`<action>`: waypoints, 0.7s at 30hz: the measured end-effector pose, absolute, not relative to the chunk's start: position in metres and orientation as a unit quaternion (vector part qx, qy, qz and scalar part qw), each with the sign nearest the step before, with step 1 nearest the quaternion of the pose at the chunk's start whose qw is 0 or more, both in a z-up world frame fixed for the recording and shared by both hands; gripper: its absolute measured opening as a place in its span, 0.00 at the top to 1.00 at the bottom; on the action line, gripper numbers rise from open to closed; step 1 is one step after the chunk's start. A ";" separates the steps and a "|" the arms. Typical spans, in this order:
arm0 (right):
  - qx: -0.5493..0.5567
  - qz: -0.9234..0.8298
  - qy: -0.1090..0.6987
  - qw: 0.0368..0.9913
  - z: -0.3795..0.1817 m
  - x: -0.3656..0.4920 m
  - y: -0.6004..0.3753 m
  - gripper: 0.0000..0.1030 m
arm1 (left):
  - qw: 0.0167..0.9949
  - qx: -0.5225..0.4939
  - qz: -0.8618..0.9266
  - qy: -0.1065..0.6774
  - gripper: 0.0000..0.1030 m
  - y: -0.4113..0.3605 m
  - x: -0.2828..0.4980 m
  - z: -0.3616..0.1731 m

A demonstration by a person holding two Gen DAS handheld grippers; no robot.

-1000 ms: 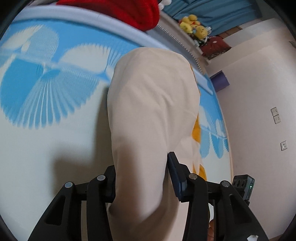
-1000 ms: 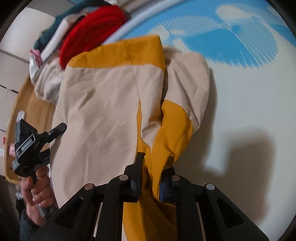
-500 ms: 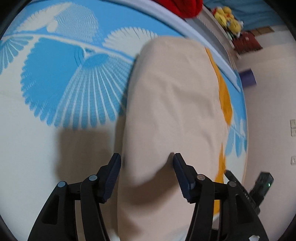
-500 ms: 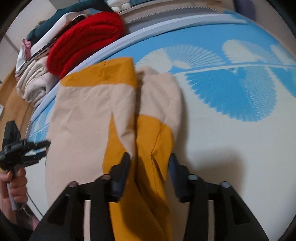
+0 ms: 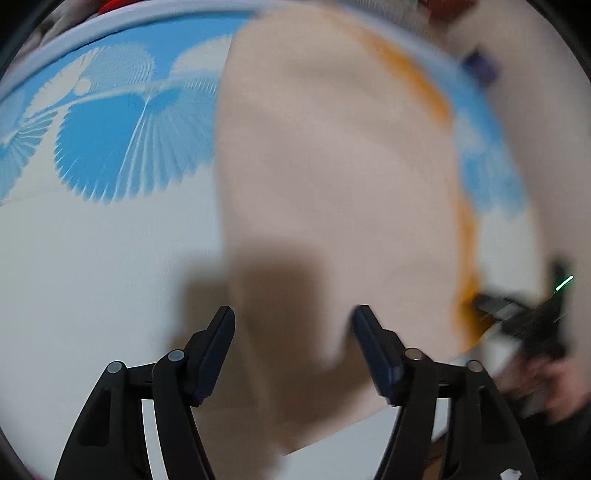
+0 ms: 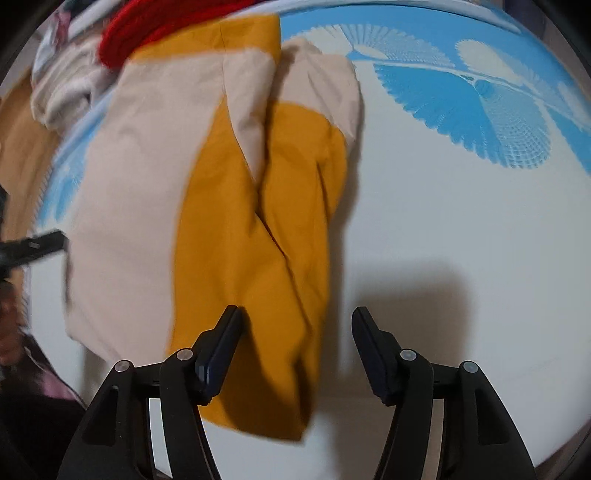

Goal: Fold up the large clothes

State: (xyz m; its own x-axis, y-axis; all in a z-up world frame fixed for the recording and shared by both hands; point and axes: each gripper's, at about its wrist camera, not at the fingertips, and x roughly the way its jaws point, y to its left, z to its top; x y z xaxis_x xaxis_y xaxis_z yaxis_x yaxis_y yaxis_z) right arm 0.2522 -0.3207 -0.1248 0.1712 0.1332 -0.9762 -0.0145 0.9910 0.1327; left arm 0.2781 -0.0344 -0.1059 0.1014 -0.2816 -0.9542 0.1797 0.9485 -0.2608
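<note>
A beige and mustard-yellow garment [image 5: 332, 177] [image 6: 155, 192] lies folded lengthwise on a white and blue patterned bed cover [image 5: 96, 243] [image 6: 461, 221]. My left gripper [image 5: 293, 314] hovers over its beige near edge, jaws opening wide, pads not pressing the cloth. My right gripper [image 6: 295, 314] stands over the mustard sleeve part [image 6: 258, 258], jaws opening, the fabric lying loose between the fingers and untouched by the right pad. Each gripper appears at the edge of the other's view: the right gripper [image 5: 524, 321] and the left gripper [image 6: 33, 247].
A red knitted item [image 6: 159, 29] and a heap of pale clothes [image 6: 62, 92] lie past the far end of the garment. The person's hand [image 5: 561, 380] holds the other gripper at the right. A wall [image 5: 535, 92] rises beyond the bed.
Both grippers have let go of the garment and spread their jaws. The cloth has dropped flat onto the bed. Both cameras have tilted downward and the left view is blurred by motion.
</note>
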 end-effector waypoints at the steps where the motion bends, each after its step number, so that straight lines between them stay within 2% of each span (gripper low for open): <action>1: 0.034 0.032 0.649 0.759 -0.126 0.248 -0.324 0.40 | 0.740 -0.022 -0.144 0.656 0.26 -0.038 0.270 -0.110; 3: 0.021 -0.015 0.644 0.765 -0.116 0.238 -0.334 0.40 | 0.753 0.007 -0.118 0.647 0.26 -0.042 0.254 -0.105; 4: 0.009 -0.037 0.626 0.779 -0.103 0.233 -0.337 0.40 | 0.767 0.021 -0.104 0.632 0.28 -0.045 0.245 -0.093; 6: -0.005 -0.054 0.569 0.821 -0.064 0.222 -0.337 0.40 | 0.805 0.035 -0.089 0.585 0.27 -0.049 0.224 -0.062; 10: 0.002 -0.055 0.439 0.897 0.020 0.178 -0.324 0.36 | 0.871 0.022 -0.069 0.486 0.06 -0.043 0.166 -0.001; 12: 0.011 -0.047 0.392 0.919 0.048 0.149 -0.316 0.28 | 0.895 0.014 -0.067 0.441 0.02 -0.046 0.126 0.021; 14: 0.008 -0.048 0.355 0.934 0.069 0.116 -0.301 0.10 | 0.907 0.008 -0.066 0.417 0.01 -0.042 0.100 0.031; 18: 0.011 -0.050 0.330 0.942 0.080 0.059 -0.271 0.04 | 0.916 -0.019 -0.065 0.395 0.01 -0.059 0.039 0.036; 21: 0.024 -0.045 0.349 0.936 0.058 0.029 -0.253 0.01 | 0.917 -0.034 -0.064 0.392 0.01 -0.064 0.013 0.020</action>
State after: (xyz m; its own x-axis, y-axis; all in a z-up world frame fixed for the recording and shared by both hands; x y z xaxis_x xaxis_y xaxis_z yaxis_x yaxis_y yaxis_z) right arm 0.0287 -0.2526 0.0585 0.7523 -0.0669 -0.6554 0.1002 0.9949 0.0135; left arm 0.0129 -0.0642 0.0203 0.6850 -0.1433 -0.7144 0.0903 0.9896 -0.1119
